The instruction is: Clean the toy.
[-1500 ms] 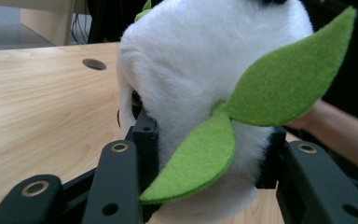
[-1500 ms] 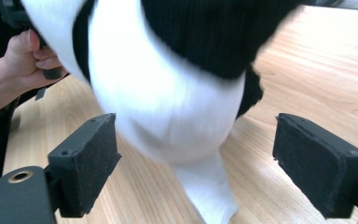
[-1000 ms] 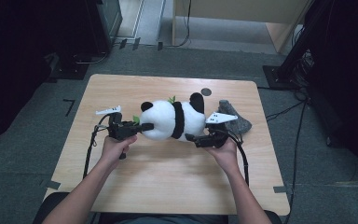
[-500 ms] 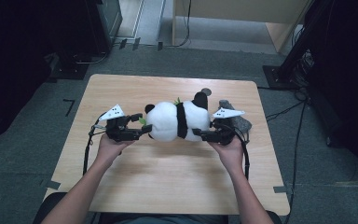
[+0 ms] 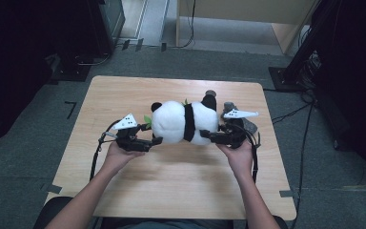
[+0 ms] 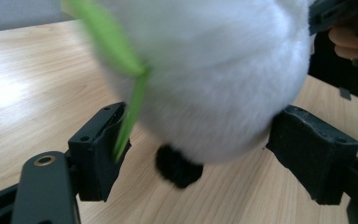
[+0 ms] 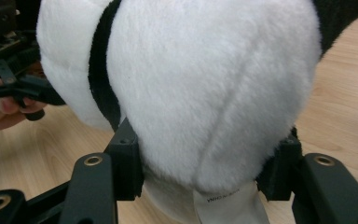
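A white and black plush panda lies on its side across the wooden table, its head to the left. A green felt leaf sticks out by the head. My left gripper is open; its jaws have just been opening and now straddle the head, with the leaf brushing one pad. My right gripper is shut on the panda's rear; its jaws have just been closing and the pads sink into the fur. A white label hangs below.
A grey soft object lies just behind my right gripper, near the table's right edge. Cables trail from both grippers toward the person. Dark equipment and stands ring the table on the floor.
The left jaws have spread wider and now sit on either side of the head. The right jaws have closed onto the rear. The panda has shifted slightly to the right.
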`<state>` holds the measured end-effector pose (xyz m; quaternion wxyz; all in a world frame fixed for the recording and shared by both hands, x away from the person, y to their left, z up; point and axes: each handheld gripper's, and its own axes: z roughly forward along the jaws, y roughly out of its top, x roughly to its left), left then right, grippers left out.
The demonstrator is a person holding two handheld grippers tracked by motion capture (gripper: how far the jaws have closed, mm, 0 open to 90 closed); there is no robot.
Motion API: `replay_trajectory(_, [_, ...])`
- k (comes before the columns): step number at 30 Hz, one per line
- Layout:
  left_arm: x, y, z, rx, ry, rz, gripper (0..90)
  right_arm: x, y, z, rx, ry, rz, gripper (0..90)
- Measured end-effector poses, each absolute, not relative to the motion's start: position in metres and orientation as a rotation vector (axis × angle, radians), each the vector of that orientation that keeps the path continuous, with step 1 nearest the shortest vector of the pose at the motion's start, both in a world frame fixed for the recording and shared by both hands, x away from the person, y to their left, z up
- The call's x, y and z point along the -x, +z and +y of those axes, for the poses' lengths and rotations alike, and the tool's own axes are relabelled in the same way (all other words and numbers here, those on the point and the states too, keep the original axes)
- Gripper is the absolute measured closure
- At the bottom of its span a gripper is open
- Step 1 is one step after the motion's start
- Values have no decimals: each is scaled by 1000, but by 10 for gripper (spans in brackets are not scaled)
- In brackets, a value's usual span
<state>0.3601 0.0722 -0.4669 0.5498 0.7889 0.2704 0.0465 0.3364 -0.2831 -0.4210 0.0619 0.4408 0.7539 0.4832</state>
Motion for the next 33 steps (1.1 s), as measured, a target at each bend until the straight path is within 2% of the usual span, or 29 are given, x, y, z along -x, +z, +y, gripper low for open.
replay_trajectory(7, [-363,-471,68,-1897,78,752,415,-338,-429,-274,-1376,1418,2305,405])
replay_trajectory(11, [-362,-468,69,-1892,76,782,542,-340,-430,-273,-1348,1413,2314,354])
replay_trajectory(16, [-363,-464,72,-1872,38,814,628,-343,-434,-276,-1336,1448,2322,295])
replay_trajectory(19, [-364,-461,75,-1832,-17,837,649,-345,-437,-281,-1332,1486,2313,263])
replay_trajectory(23, [-364,-456,77,-1813,-26,810,706,-345,-439,-285,-1278,1523,2291,213])
replay_trajectory(33, [-375,-458,93,-1708,-160,925,711,-350,-459,-279,-1165,1530,2361,188])
